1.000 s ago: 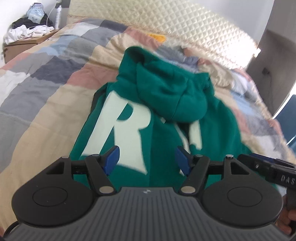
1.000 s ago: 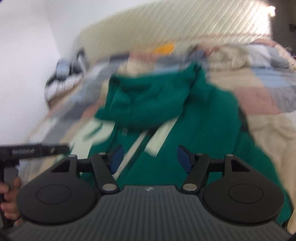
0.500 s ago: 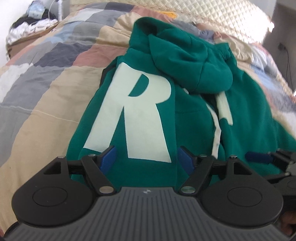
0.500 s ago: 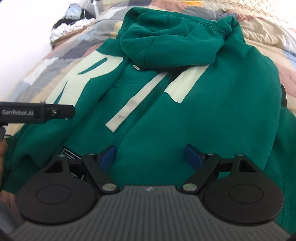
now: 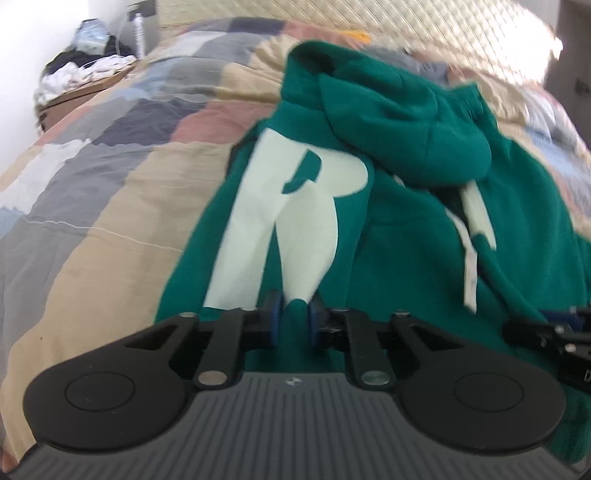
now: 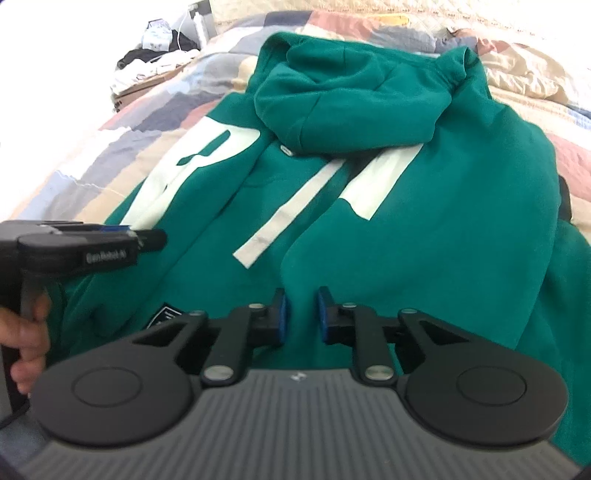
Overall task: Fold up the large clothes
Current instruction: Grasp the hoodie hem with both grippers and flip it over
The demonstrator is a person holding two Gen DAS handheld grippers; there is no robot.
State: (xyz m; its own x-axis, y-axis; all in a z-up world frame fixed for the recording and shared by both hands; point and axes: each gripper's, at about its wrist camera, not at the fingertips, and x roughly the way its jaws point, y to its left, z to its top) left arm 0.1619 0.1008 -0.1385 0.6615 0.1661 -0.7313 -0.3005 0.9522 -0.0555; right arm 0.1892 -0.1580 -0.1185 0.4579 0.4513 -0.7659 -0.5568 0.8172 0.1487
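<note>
A large green hoodie with pale lettering lies spread on the bed, its hood folded down over the chest. My left gripper sits at the near hem on the left side. Its jaws are closing and pinch a ridge of green fabric between the blue pads. My right gripper is at the near hem of the hoodie further right. Its jaws are closing too, with a fold of cloth between the pads. Each gripper shows in the other's view: the left gripper, the right gripper.
The hoodie rests on a patchwork quilt in beige, grey and pink. A quilted headboard stands behind. At the far left a bedside stand carries a heap of clothes. A hand holds the left gripper's handle.
Both grippers have sunk to the hoodie's near hem. Their jaws, wide apart before, have come together on the green fabric.
</note>
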